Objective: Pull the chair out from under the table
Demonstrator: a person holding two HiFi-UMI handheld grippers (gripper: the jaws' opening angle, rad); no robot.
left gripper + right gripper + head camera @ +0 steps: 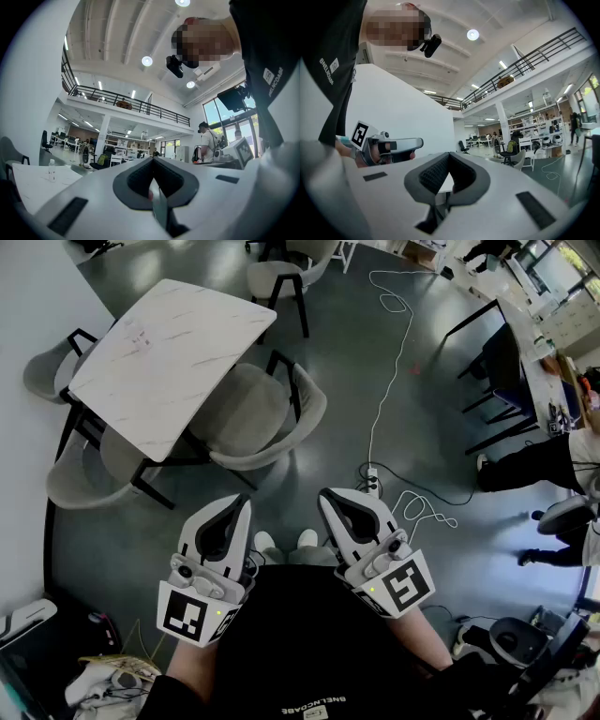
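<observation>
A grey padded chair (255, 416) with black legs stands pushed in against the near right side of the white marble table (169, 348). More grey chairs sit at the table's near left corner (80, 479), at its left side (44, 371) and beyond its far end (281, 273). My left gripper (241, 508) and right gripper (328, 499) are held side by side close to my body, over the floor and short of the chair. Both are shut with nothing between the jaws. The left gripper view shows its shut gripper (153, 160) and a white tabletop (28, 185). The right gripper view shows its own shut gripper (449, 155) and the left gripper (391, 146) beside it.
A white cable (389, 371) runs across the grey floor to a power strip (368, 482) just ahead of my right gripper. Black desks (506, 371) and a person (534, 465) are at the right. Bags and gear (103, 676) lie at the lower left.
</observation>
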